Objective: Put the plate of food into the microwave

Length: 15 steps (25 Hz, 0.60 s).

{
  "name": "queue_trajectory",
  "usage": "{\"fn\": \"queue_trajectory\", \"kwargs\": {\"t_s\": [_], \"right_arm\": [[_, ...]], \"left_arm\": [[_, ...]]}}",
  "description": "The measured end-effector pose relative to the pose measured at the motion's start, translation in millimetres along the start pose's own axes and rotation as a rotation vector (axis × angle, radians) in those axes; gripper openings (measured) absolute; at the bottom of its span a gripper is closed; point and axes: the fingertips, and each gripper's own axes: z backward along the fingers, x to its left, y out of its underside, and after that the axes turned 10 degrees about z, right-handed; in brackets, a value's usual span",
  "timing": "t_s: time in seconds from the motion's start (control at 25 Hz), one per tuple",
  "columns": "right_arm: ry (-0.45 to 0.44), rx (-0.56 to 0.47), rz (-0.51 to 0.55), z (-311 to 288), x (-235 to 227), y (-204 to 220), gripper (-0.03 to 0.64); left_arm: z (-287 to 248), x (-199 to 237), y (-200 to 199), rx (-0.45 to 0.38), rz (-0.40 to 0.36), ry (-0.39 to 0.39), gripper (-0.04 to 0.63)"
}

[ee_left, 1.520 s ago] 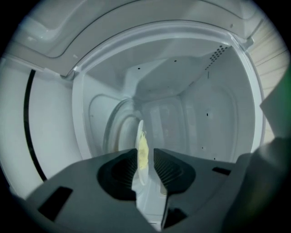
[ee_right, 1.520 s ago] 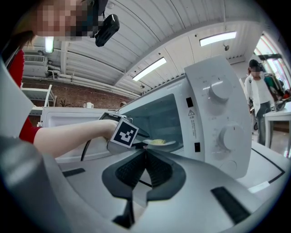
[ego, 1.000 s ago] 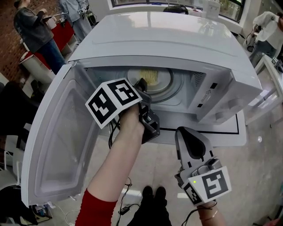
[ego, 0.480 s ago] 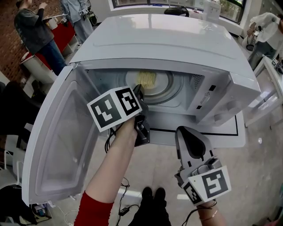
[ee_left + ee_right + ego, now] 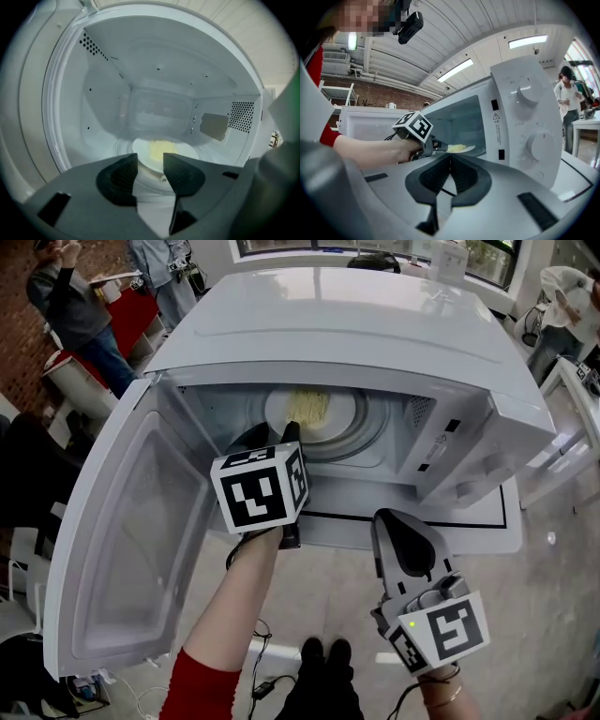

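Head view: plate (image 5: 339, 414) inside microwave (image 5: 356, 324)

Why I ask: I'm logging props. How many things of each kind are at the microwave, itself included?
Microwave: 1
Plate: 1
Food: 1
Grippers: 2 (left gripper, right gripper)
Total: 5

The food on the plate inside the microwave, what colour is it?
The food is pale yellow; the left gripper view shows it best.
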Motion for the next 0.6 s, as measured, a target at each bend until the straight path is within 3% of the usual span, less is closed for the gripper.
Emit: {"fn": "queue_trajectory", "kwargs": {"t_s": [0.2,0.32,0.52,0.6], "right_arm": [[-0.004,-0.002,0.007,-1.4,3.1,-0.8,0.015],[-0.014,-0.016,0.007,-2.1,5.8,-4.9,0.015],[-0.037,-0.047,0.013,-3.9,9.5,-13.5,0.015],[-0.040,-0.052,0.016,-5.6,9.7,-14.7,0.015]], "left_arm": [[2.6,-2.0,-1.4,-0.021,0.027,0.042,0.172],[20.2,-4.3,-15.3,-0.105,0.030,0.074,0.168],[66.9,-19.5,-29.0,-0.255,0.107,0.254,0.018],[79.9,-25.1,-26.4,-0.275,0.162,0.343,0.009]]}}
